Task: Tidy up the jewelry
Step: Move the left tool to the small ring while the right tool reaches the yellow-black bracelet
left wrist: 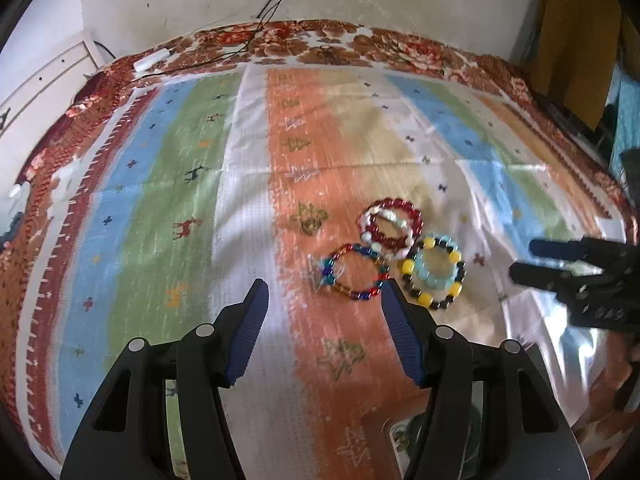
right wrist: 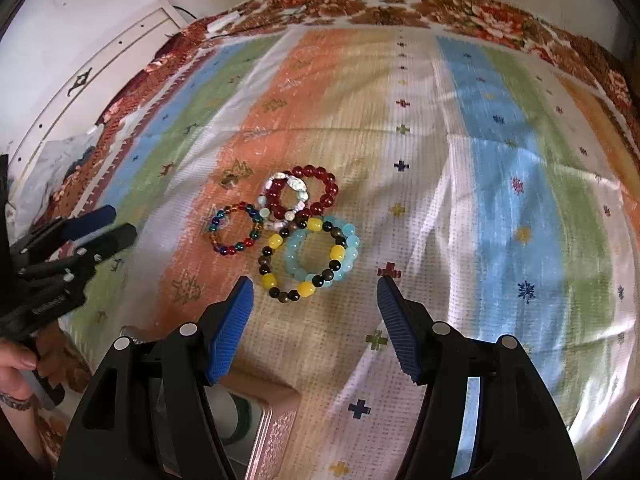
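Approach step: both tongs released, nothing gripped, above the bracelet cluster.
Left tongs (left wrist: 324,300) & right tongs (right wrist: 314,290) hover; next needs lowering onto one bracelet, e.g. the yellow-black one (right wrist: 300,264), w/o dragging the rest.

Left gripper (left wrist: 324,292) angled steeply down, jaws parted, nothing between pads. Right gripper (right wrist: 314,290) likewise tilted down, jaws apart, empty. Hand (right wrist: 14,372) wrapped round left gripper's handle.

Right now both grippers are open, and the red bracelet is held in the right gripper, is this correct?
Not quite. The red bracelet lies on the cloth with the other bracelets; the open right gripper holds nothing, as the right wrist view shows. The left gripper is open too.
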Action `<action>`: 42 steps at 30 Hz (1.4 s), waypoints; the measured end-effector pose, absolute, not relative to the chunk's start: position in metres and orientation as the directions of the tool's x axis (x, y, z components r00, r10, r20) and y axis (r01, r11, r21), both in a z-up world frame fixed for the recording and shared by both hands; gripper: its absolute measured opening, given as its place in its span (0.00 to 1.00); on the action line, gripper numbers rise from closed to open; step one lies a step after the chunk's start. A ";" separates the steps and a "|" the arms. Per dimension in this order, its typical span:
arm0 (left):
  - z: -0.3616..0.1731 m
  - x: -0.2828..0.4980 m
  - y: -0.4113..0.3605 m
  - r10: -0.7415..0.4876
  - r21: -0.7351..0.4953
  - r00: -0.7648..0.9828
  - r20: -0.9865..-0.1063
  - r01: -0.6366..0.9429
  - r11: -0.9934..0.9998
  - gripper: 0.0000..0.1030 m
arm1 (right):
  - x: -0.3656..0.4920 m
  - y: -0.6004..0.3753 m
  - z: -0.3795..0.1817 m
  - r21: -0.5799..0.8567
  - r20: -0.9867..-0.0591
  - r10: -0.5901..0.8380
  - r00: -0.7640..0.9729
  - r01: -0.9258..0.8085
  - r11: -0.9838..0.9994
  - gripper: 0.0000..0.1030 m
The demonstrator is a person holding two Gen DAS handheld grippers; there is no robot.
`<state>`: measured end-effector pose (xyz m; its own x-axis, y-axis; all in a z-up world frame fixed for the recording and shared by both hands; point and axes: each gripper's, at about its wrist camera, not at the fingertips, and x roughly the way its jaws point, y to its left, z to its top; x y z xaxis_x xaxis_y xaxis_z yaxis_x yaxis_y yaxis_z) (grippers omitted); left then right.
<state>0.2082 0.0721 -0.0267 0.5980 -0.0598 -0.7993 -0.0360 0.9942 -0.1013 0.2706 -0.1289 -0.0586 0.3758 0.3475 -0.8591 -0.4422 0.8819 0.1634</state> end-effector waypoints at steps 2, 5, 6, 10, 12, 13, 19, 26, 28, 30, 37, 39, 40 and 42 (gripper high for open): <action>-0.028 0.214 0.074 -0.055 -0.098 0.594 -0.803 -0.041 0.994 0.57 | 0.275 -0.127 -0.063 0.160 -0.867 0.338 0.366 -0.439 0.884 0.62; -0.032 0.223 0.076 -0.048 -0.094 0.584 -0.810 -0.050 0.994 0.57 | 0.281 -0.127 -0.067 0.160 -0.874 0.330 0.357 -0.429 0.889 0.62; -0.034 0.226 0.078 -0.047 -0.096 0.581 -0.813 -0.054 0.994 0.57 | 0.282 -0.127 -0.068 0.163 -0.875 0.330 0.354 -0.427 0.890 0.62; -0.039 0.238 0.084 -0.041 -0.097 0.569 -0.822 -0.069 0.993 0.57 | 0.288 -0.126 -0.072 0.175 -0.881 0.332 0.338 -0.420 0.891 0.62; -0.041 0.244 0.085 -0.039 -0.097 0.563 -0.825 -0.074 0.992 0.57 | 0.291 -0.124 -0.075 0.169 -0.886 0.323 0.333 -0.417 0.893 0.62; -0.042 0.246 0.085 -0.041 -0.101 0.562 -0.826 -0.075 0.992 0.57 | 0.292 -0.123 -0.077 0.167 -0.889 0.319 0.327 -0.417 0.894 0.62; -0.047 0.262 0.081 -0.039 -0.090 0.554 -0.832 -0.065 0.994 0.57 | 0.304 -0.118 -0.089 0.159 -0.906 0.296 0.302 -0.406 0.900 0.62; -0.058 0.281 0.083 -0.040 -0.084 0.529 -0.847 -0.060 0.995 0.57 | 0.314 -0.117 -0.098 0.166 -0.919 0.286 0.272 -0.392 0.905 0.62; -0.058 0.285 0.083 -0.040 -0.084 0.530 -0.847 -0.059 0.995 0.57 | 0.316 -0.116 -0.100 0.167 -0.920 0.285 0.270 -0.388 0.907 0.62; -0.060 0.290 0.081 -0.041 -0.081 0.526 -0.849 -0.054 0.995 0.56 | 0.318 -0.114 -0.102 0.163 -0.923 0.279 0.263 -0.391 0.906 0.61; -0.078 0.310 0.080 -0.046 -0.082 0.478 -0.877 -0.054 0.995 0.51 | 0.327 -0.112 -0.113 0.181 -0.931 0.281 0.234 -0.373 0.910 0.57; -0.083 0.313 0.080 -0.043 -0.077 0.471 -0.881 -0.052 0.996 0.51 | 0.330 -0.113 -0.116 0.183 -0.934 0.278 0.223 -0.366 0.912 0.50; -0.085 0.315 0.081 -0.039 -0.073 0.467 -0.883 -0.054 0.996 0.51 | 0.331 -0.113 -0.117 0.182 -0.936 0.275 0.221 -0.366 0.913 0.50; -0.088 0.319 0.082 -0.042 -0.077 0.461 -0.886 -0.058 0.995 0.50 | 0.333 -0.113 -0.120 0.183 -0.937 0.275 0.215 -0.366 0.912 0.47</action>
<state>0.3190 0.0824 -0.0885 0.4613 -0.0421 -0.8862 -0.0575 0.9954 -0.0772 0.3326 -0.1129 -0.1197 0.2153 0.2747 -0.9371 -0.3659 0.9124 0.1834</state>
